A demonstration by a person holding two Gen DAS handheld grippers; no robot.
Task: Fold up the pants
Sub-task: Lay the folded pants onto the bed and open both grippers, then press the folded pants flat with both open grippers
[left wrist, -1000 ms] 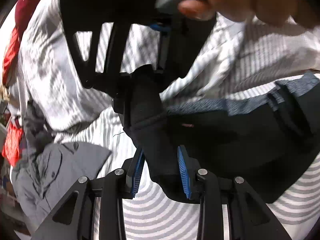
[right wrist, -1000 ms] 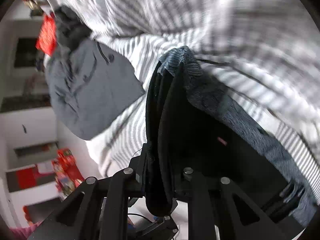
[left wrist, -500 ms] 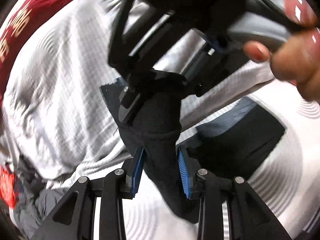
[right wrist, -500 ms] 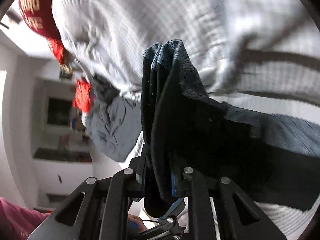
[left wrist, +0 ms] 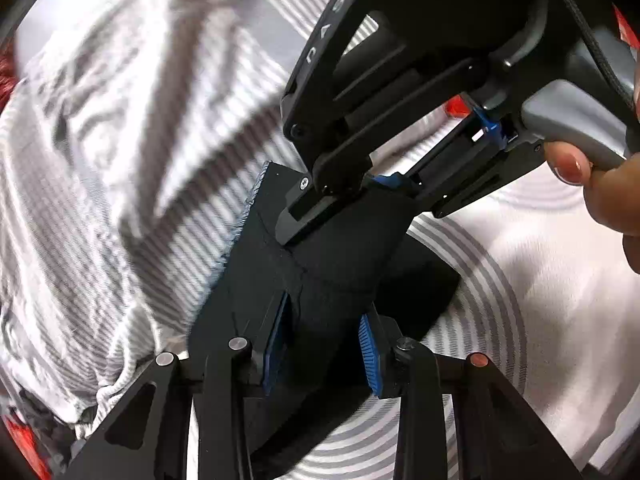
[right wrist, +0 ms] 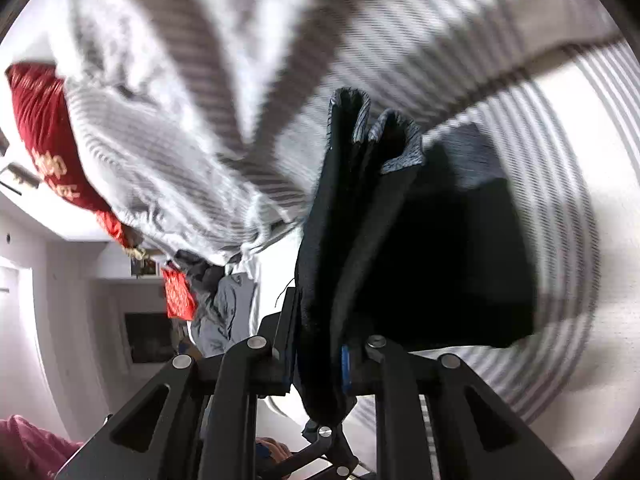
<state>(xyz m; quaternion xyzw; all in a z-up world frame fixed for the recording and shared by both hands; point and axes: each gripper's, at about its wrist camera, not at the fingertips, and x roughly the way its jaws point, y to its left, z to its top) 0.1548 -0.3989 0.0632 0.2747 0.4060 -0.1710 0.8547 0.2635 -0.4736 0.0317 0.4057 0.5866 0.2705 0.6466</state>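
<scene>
Gripping the dark pants [left wrist: 332, 280] between blue pads [left wrist: 366, 356], left gripper [left wrist: 322, 354] clamped on a bunched fold above the striped bedding [left wrist: 480, 280]. Pinching the same pants [right wrist: 400, 240] from the other side, right gripper [right wrist: 318, 360] closed on several hanging layers, grey waistband [right wrist: 400, 152] uppermost. Right gripper [left wrist: 340, 208] close ahead in the left wrist view, hand [left wrist: 600, 184] on its trigger.

Striped bedding [right wrist: 248, 40] motion-blurred; pants [left wrist: 332, 280] hide left claw [left wrist: 324, 344] pad faces; red cushion [right wrist: 44, 136] cropped at frame edge.

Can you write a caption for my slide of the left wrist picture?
Left claw and right claw both pinch the dark pants above the striped bedsheet.
</scene>
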